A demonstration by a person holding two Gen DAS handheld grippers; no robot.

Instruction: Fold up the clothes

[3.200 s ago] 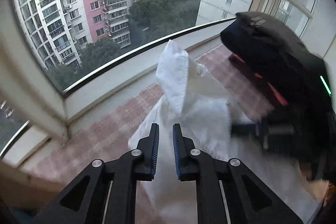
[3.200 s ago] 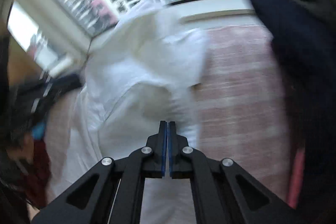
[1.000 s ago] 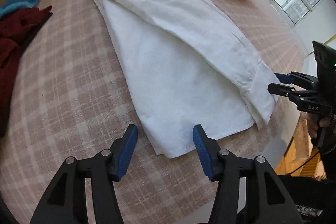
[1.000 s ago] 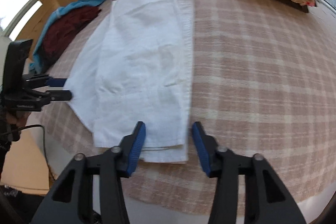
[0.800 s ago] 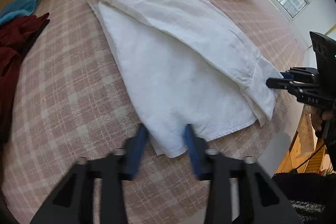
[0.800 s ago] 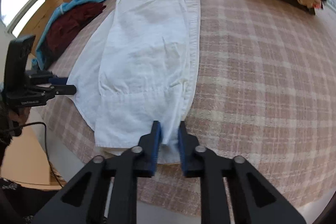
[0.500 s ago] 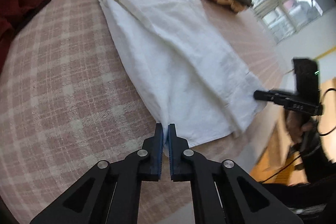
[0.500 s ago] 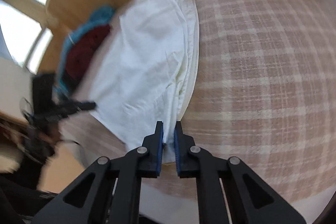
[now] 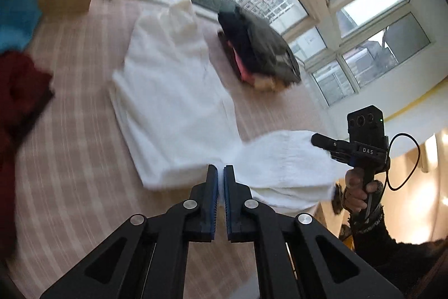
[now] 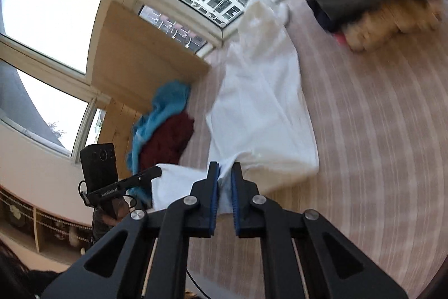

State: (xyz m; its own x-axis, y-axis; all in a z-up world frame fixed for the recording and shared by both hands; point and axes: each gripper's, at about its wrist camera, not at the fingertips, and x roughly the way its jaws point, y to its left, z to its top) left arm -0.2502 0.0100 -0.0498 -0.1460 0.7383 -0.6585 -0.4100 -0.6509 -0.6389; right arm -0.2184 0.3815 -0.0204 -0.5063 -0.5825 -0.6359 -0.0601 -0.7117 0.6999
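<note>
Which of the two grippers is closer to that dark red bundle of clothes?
Left. The left gripper clamps the white garment's hem corner on the side where the dark red bundle of clothes lies; the right gripper clamps the opposite corner, farther away.

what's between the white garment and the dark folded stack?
Bare plaid tablecloth, nothing else. The left wrist view shows a strip of it separating the white garment from the dark folded stack; the right wrist view shows the same gap.
</note>
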